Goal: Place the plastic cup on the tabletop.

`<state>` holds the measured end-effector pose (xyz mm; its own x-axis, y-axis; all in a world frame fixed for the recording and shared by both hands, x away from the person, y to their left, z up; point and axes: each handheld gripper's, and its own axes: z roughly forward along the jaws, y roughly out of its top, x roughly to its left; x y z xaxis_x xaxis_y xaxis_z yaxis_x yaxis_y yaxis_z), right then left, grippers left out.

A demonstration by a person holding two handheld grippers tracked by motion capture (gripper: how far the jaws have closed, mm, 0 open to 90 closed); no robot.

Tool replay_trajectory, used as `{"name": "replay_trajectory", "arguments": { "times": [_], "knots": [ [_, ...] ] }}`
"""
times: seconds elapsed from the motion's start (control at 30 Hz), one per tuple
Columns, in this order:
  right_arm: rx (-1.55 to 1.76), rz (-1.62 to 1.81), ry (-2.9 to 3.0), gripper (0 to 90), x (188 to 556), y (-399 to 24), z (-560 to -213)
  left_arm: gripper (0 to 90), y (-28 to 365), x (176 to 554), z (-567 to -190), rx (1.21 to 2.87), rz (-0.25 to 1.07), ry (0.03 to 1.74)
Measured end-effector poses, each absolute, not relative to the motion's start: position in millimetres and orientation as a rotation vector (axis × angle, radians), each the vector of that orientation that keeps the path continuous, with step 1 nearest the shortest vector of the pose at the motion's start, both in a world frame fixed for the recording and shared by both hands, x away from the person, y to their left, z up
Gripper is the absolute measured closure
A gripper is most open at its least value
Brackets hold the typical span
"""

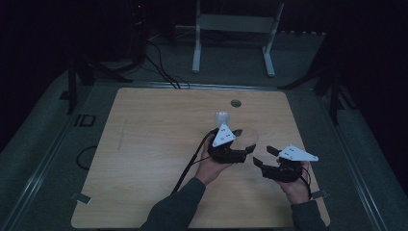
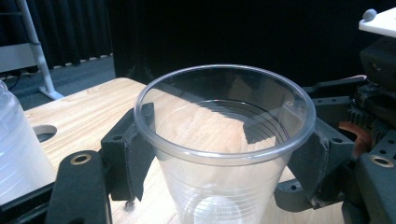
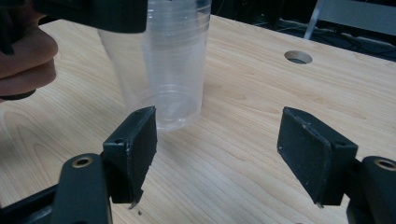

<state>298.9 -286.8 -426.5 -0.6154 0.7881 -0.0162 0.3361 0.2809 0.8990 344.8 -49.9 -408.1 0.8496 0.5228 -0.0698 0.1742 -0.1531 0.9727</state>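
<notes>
Dark room, pale wooden table [image 1: 144,159]. Left gripper [image 2: 224,154] clamped around a clear plastic cup [image 2: 219,140], apparently just separated from the stack of cups [image 3: 180,60]. Right gripper [image 3: 233,149] agape, empty. Placing left.

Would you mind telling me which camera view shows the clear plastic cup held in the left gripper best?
The left gripper view: the clear plastic cup sits close up between the left gripper's jaws, rim and ribbed wall plain. The high view gives a faint rim. The right gripper view shows its wall beside a stack of clear cups.
</notes>
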Motion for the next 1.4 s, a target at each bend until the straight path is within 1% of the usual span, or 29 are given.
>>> {"name": "replay_trajectory", "arguments": {
  "times": [0.2,1.1,1.4],
  "knots": [
    [1.018,1.296,2.084,28.4,297.7,-289.9,-426.3,29.2,-53.3,345.9,-411.6,1.723,0.349,0.545],
    [1.034,1.305,2.036,28.5,293.1,-299.3,-424.8,29.2,-63.2,349.2,-428.5,1.732,0.338,0.556],
    [1.041,1.311,2.020,28.5,292.2,-302.6,-424.2,29.1,-64.5,350.0,-433.7,1.741,0.359,0.566]
  ]
}}
